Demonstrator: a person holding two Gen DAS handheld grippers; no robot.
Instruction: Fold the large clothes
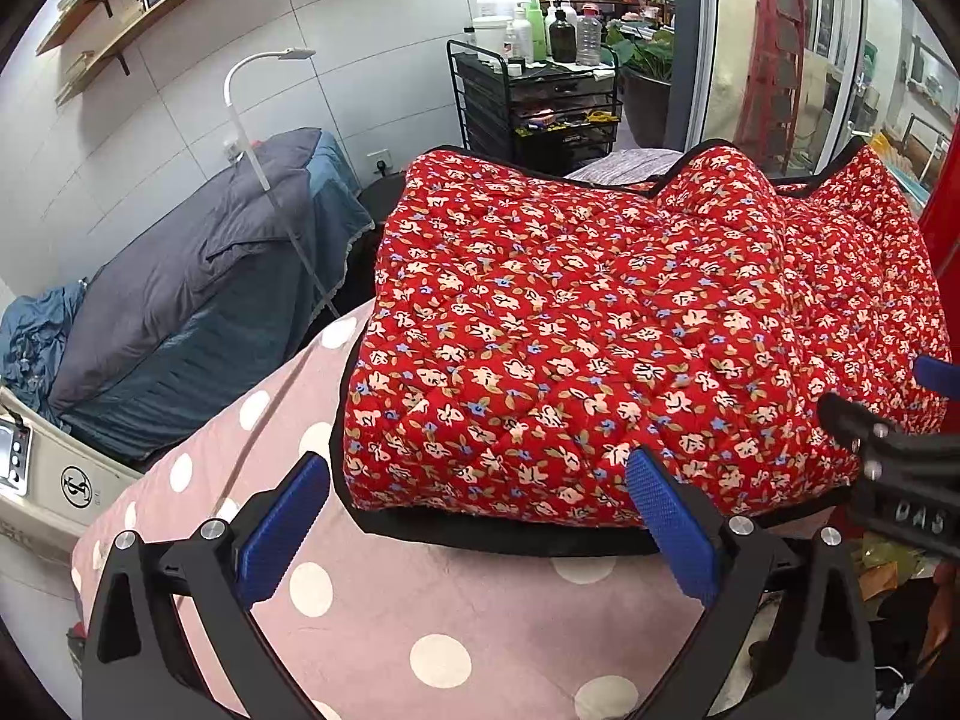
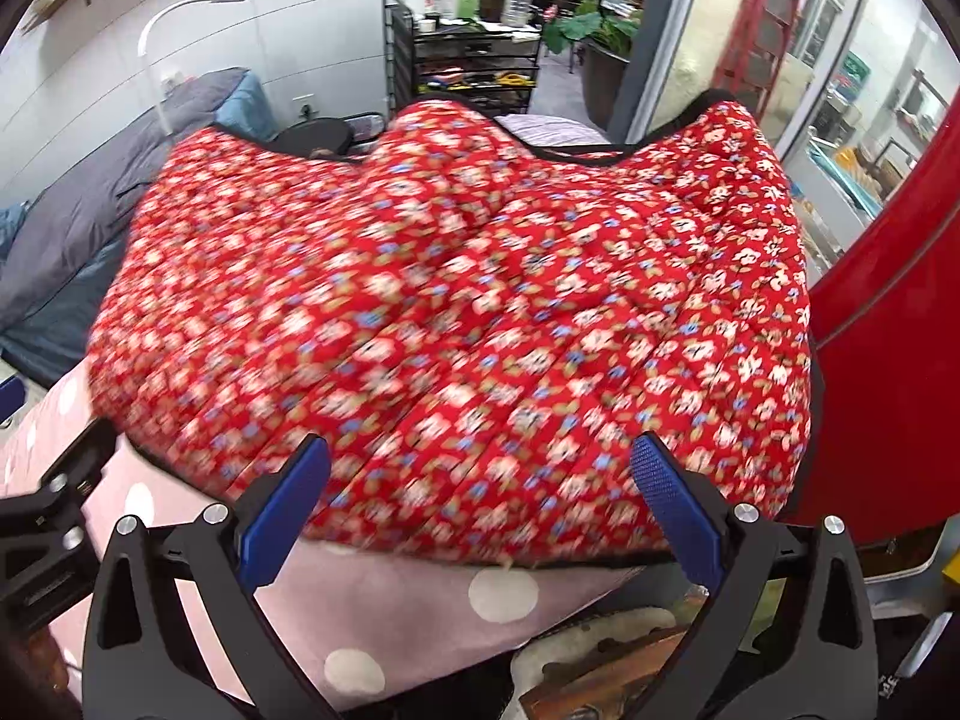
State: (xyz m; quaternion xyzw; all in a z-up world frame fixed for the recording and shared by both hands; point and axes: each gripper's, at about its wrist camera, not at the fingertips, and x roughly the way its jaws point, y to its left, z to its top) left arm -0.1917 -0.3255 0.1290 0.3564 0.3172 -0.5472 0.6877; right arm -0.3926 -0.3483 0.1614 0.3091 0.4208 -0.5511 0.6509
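Note:
A red quilted floral garment (image 1: 600,330) with black trim lies folded over on a pink polka-dot surface (image 1: 420,612). My left gripper (image 1: 480,480) is open and empty, its blue pads just in front of the garment's near folded edge. The right gripper's black body (image 1: 900,468) shows at the right of this view. In the right wrist view the garment (image 2: 468,312) is blurred and fills the middle. My right gripper (image 2: 480,468) is open, its pads over the garment's near edge, holding nothing. The left gripper's body (image 2: 48,528) shows at the left.
A massage bed with a grey duvet (image 1: 198,276) stands to the left, with a white lamp (image 1: 252,120) beside it. A black trolley with bottles (image 1: 540,90) stands behind. A red panel (image 2: 888,360) is close on the right. Clutter lies below the table's right end (image 2: 600,660).

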